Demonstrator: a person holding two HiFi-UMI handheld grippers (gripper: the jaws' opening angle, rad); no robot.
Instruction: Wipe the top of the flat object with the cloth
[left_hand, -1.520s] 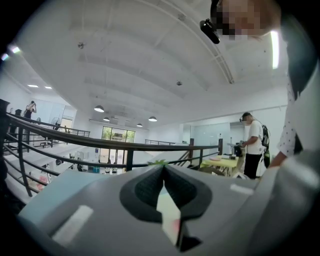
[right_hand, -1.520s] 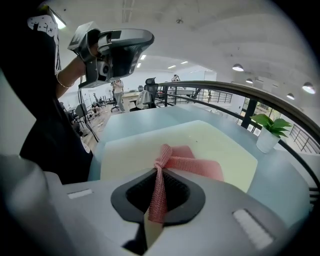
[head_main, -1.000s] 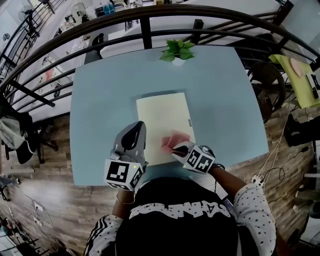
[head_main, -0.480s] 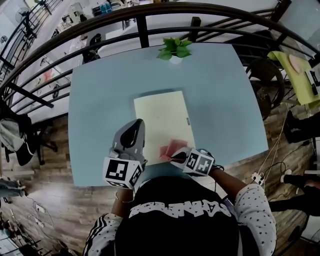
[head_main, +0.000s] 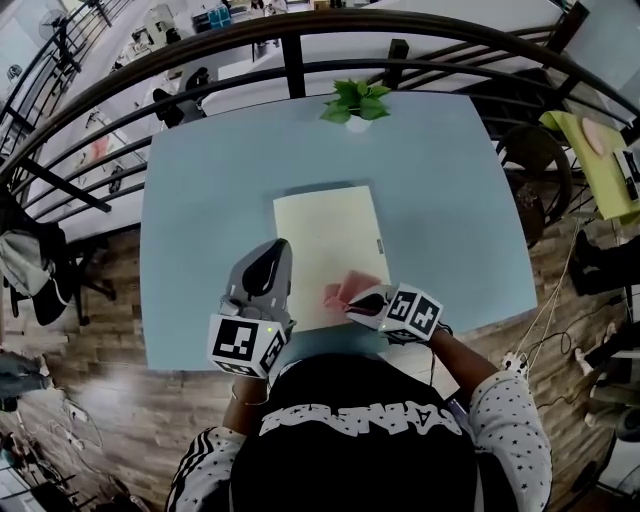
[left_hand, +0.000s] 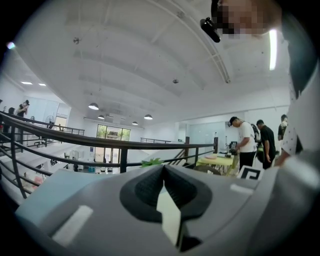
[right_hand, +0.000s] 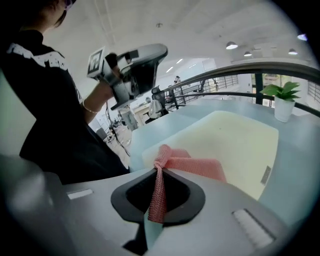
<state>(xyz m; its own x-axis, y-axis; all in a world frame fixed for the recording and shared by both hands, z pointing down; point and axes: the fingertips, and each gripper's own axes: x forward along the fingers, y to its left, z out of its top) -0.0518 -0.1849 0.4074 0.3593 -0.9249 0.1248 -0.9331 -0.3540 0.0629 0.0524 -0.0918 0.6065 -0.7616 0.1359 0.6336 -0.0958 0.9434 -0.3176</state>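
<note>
A pale yellow flat board (head_main: 329, 250) lies on the blue table (head_main: 200, 210); the right gripper view shows the board (right_hand: 235, 145) stretching away. A pink cloth (head_main: 345, 291) rests on the board's near right part, pinched in my right gripper (head_main: 362, 303), which is shut on it. In the right gripper view the cloth (right_hand: 187, 164) runs from between the jaws (right_hand: 159, 192) onto the board. My left gripper (head_main: 266, 275) hovers at the board's near left edge, raised and pointing away over the table. Its jaws (left_hand: 162, 187) are shut with nothing between them.
A small potted plant (head_main: 354, 103) stands at the table's far edge. A dark metal railing (head_main: 290, 50) curves behind the table. People stand by a green table (left_hand: 220, 161) in the background. Wooden floor (head_main: 100, 300) lies left of the table.
My right gripper has slid the pink cloth slightly right along the board's near edge. The left gripper has stayed in place.
</note>
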